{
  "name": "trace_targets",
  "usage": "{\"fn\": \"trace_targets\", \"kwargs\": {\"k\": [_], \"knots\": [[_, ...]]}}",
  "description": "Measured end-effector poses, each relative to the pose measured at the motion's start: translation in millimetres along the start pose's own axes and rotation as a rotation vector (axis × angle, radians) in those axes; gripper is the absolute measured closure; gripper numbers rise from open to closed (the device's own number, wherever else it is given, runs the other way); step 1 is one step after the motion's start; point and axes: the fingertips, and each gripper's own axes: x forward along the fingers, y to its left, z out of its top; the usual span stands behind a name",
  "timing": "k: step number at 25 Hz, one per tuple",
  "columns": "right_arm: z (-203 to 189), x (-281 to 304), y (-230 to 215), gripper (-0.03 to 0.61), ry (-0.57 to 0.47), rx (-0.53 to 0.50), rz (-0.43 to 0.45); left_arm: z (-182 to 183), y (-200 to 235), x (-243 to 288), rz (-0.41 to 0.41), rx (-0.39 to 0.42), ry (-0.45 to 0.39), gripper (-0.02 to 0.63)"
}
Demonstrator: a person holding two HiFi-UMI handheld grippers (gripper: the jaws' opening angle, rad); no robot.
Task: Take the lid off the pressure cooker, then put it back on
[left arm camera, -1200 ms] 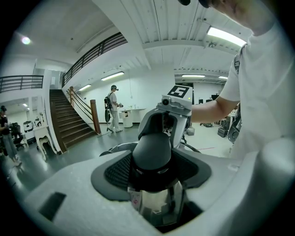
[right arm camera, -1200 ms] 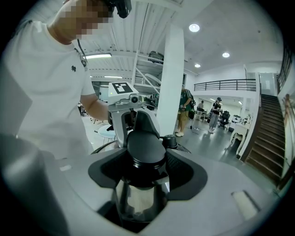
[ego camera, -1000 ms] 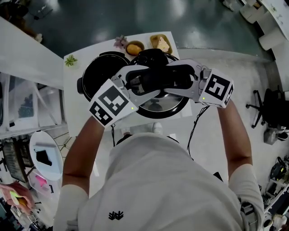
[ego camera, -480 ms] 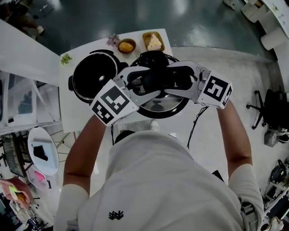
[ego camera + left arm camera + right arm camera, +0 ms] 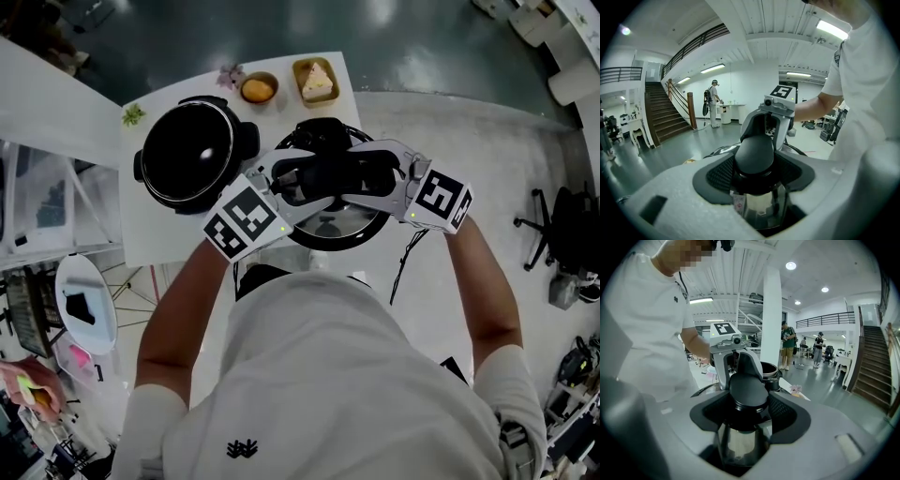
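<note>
Both grippers hold the pressure cooker lid [image 5: 328, 223] by its black knob [image 5: 326, 169], from opposite sides. My left gripper [image 5: 296, 180] is shut on the knob [image 5: 754, 154], whose steel stem shows below it. My right gripper [image 5: 362, 174] grips the same knob [image 5: 747, 389]. Each gripper view shows the other gripper facing it across the knob. The open pot [image 5: 192, 153], black inside, stands on the white table [image 5: 150, 239] to the left of the lid, apart from it. In the right gripper view the pot [image 5: 769, 369] shows behind the knob.
At the table's far edge sit a small bowl [image 5: 259, 89] and a tray of food [image 5: 316, 80], with a sprig of green [image 5: 132, 115] at the far left corner. A round stand [image 5: 84, 305] is on the floor at left, an office chair [image 5: 562, 225] at right.
Both grippers have carried the lid down and to the right, away from the pot. The pot's opening, partly covered before, now shows whole.
</note>
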Motion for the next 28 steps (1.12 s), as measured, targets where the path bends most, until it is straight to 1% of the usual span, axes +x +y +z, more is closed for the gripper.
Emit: {"fn": "trace_targets", "kwargs": {"k": [5, 12, 17, 28], "knots": [[-26.9, 7.1, -1.2, 0.304, -0.003, 0.017, 0.01, -21.8, -0.3, 18.7, -0.001, -0.021, 0.011, 0.341], [-67.6, 24.9, 3.7, 0.305, 0.01, 0.055, 0.016, -62.7, -3.6, 41.8, -0.002, -0.053, 0.062, 0.342], [-92.2, 35.2, 3.9, 0.305, 0.024, 0.075, 0.018, -86.6, -3.4, 56.1, -0.021, -0.074, 0.089, 0.344], [-131.6, 53.5, -7.7, 0.307, 0.063, 0.073, 0.004, -123.0, 8.5, 81.4, -0.024, -0.055, 0.167, 0.345]]}}
